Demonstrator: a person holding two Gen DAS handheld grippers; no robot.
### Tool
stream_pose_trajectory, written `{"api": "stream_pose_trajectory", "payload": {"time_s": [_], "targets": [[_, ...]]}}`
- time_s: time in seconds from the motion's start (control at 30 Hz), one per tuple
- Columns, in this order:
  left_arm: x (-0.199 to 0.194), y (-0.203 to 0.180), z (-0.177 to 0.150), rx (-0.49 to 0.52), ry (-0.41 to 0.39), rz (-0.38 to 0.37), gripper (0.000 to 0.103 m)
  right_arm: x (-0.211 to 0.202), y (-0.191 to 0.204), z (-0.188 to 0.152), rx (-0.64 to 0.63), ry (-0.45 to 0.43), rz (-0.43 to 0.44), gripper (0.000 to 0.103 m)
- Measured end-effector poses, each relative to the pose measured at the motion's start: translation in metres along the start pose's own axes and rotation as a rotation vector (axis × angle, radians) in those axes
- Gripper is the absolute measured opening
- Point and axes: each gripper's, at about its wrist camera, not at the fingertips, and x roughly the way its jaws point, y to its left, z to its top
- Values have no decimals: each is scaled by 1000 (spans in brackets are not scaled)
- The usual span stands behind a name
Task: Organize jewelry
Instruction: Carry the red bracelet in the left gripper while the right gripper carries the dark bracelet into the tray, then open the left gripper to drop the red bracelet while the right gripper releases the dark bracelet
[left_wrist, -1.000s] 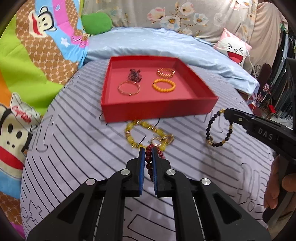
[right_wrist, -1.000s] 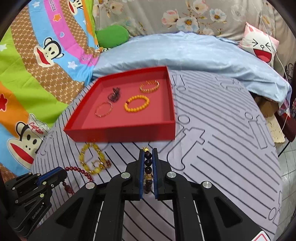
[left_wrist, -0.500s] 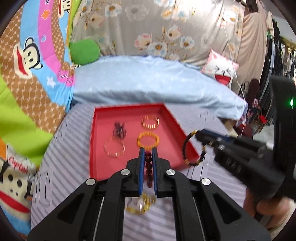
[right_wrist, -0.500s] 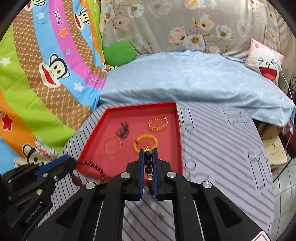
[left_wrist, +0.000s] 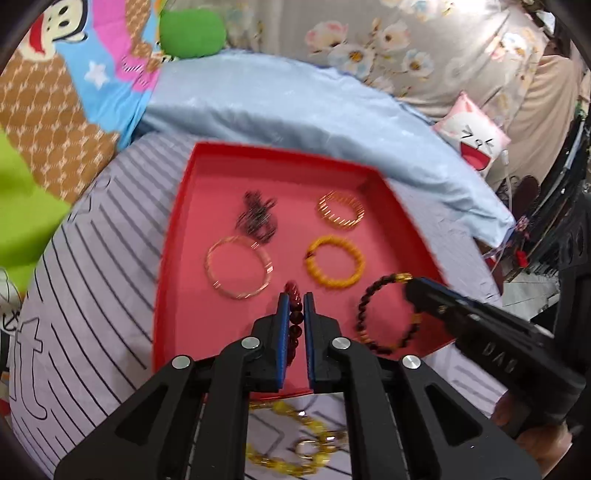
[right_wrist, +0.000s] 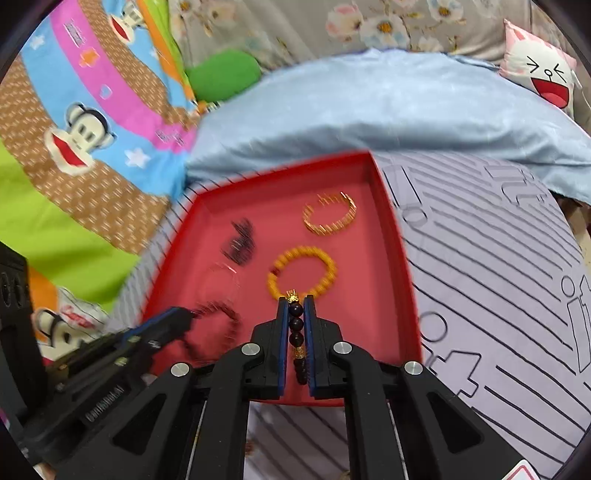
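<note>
Left gripper (left_wrist: 293, 299) pinching a dark red bead bracelet (left_wrist: 294, 317) above the near part of the red tray (left_wrist: 162, 280) | right gripper (right_wrist: 295, 306) clamped on a black-and-gold bead bracelet (left_wrist: 384, 314) over the tray's near right corner | orange bead bracelet (left_wrist: 334, 266), gold bangle (left_wrist: 340, 211), thin ring bangle (left_wrist: 239, 266), dark tangle (left_wrist: 256, 218) lying inside | yellow bead necklace (left_wrist: 288, 443) on the striped cloth (left_wrist: 92, 295) just outside the near wall

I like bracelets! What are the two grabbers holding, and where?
Left gripper pinches the dark red bracelet by its beads; right gripper pinches the black bracelet beside its gold bead.

Blue pillow (right_wrist: 388, 107), green cushion (right_wrist: 225, 74), cartoon-face pillow (right_wrist: 543, 74).
</note>
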Motion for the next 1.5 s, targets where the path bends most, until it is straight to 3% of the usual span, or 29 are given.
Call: {"api": "stream_pose_trajectory", "payload": {"time_s": [0.17, 0.4, 0.5, 0.7, 1.5], "targets": [[9, 7, -8, 25, 12, 77, 8, 10, -7, -5, -7, 14, -42, 8], [20, 2, -14, 90, 26, 168, 8, 13, 9, -11, -109, -2, -111, 8], [18, -3, -16, 115, 3, 207, 9, 12, 14, -11, -134, -20, -130, 13], [13, -3, -15, 109, -22, 226, 19, 2, 13, -8, -124, -48, -123, 26], [-29, -31, -31, 159, -73, 253, 20, -51, 25, -37, -119, -95, -85, 26]]}}
